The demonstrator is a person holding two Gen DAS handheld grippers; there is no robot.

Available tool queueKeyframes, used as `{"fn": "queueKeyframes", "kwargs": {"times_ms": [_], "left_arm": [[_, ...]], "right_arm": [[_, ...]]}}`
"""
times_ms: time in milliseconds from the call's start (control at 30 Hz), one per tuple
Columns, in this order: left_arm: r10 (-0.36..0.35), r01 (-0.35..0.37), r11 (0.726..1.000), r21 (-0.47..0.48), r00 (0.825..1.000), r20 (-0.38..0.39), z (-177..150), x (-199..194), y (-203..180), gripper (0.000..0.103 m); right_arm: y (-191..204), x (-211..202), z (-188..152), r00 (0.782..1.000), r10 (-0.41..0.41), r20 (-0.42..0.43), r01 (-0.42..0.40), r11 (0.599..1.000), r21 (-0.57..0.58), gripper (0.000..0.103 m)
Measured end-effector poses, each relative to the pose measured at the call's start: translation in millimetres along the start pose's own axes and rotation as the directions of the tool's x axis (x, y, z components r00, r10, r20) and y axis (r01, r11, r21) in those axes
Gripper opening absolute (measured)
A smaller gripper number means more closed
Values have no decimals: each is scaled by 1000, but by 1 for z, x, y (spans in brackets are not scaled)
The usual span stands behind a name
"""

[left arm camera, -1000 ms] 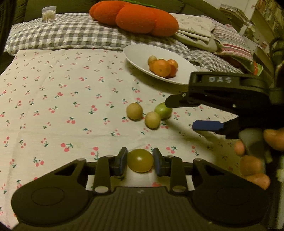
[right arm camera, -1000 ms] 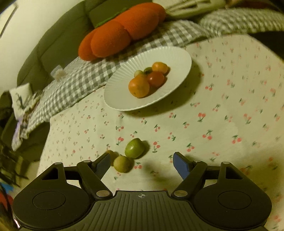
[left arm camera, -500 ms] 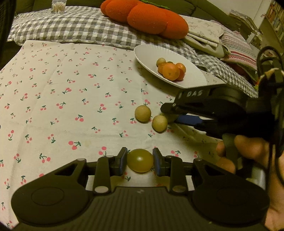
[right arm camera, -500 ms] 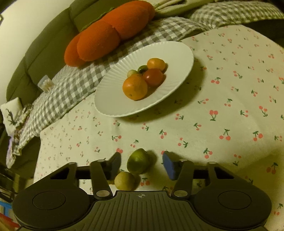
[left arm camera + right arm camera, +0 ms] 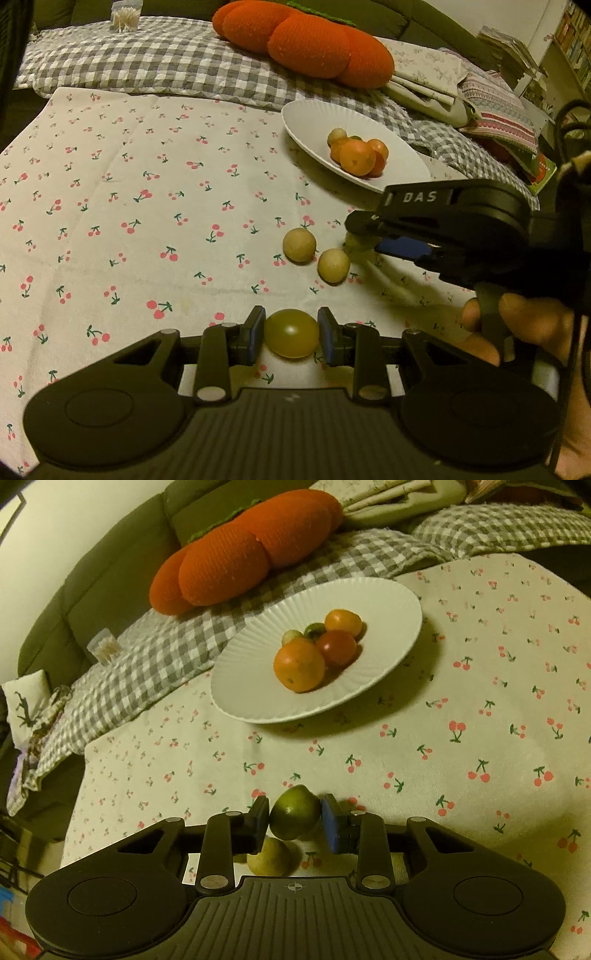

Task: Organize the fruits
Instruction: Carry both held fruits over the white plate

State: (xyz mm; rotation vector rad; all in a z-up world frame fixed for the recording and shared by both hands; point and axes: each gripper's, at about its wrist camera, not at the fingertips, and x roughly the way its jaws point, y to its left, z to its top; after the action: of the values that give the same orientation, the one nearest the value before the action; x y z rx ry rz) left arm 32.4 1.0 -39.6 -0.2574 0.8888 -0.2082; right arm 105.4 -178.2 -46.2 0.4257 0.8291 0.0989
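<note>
The left hand-held gripper (image 5: 291, 334) clamps a yellow-green tomato (image 5: 291, 334); the right hand-held gripper (image 5: 295, 818) has just been closing onto a green lime (image 5: 294, 816).

**Around the cherry-print cloth**

A cherry-print cloth (image 5: 110, 206) covers the surface. Behind it lies a grey checked blanket (image 5: 147, 62), with an orange pumpkin-shaped cushion (image 5: 306, 40) resting on top. A small clear container (image 5: 105, 646) stands on the blanket's far end. Folded linens (image 5: 424, 77) and a striped cloth (image 5: 495, 107) pile up beside the cushion, a bookshelf (image 5: 576, 48) beyond.
</note>
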Motion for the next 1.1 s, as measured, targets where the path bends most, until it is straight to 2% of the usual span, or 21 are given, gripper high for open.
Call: {"fn": "queueKeyframes", "kwargs": {"times_ms": [867, 1100], "left_arm": [[-4, 8, 999, -49, 998, 68, 25, -10, 10, 29], [10, -6, 999, -37, 994, 113, 41, -14, 8, 29]], "right_arm": [[-1, -52, 22, 993, 67, 95, -65, 998, -19, 30], [-8, -62, 29, 992, 72, 107, -70, 997, -20, 30]]}}
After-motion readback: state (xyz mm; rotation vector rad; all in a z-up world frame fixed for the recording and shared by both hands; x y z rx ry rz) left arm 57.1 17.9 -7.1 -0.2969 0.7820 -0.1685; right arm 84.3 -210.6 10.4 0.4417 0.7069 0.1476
